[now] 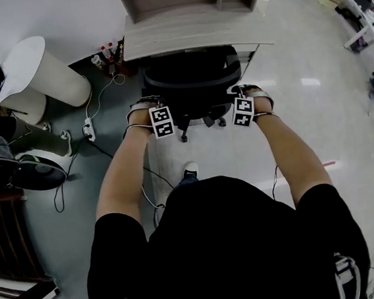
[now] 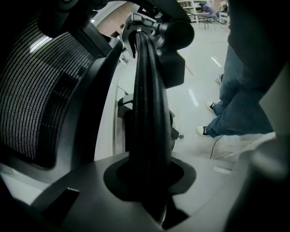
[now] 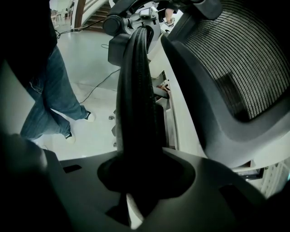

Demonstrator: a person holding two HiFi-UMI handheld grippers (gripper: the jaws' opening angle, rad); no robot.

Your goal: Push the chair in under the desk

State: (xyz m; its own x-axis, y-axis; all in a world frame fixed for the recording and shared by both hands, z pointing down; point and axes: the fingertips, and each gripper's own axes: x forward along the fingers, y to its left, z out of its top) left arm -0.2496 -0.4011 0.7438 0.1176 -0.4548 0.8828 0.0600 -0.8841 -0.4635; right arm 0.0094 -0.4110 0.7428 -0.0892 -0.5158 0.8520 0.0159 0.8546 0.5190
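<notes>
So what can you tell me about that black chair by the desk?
The chair is a black office chair with a curved mesh back, dark ribbed armrests and a wheeled base. It stands upright on the pale floor, close against the light wooden desk, its back towards the person. The left gripper is clamped on one armrest, the right gripper on the other armrest.

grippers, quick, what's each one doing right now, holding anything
left gripper: closed on the chair's left armrest
right gripper: closed on the chair's right armrest
</notes>
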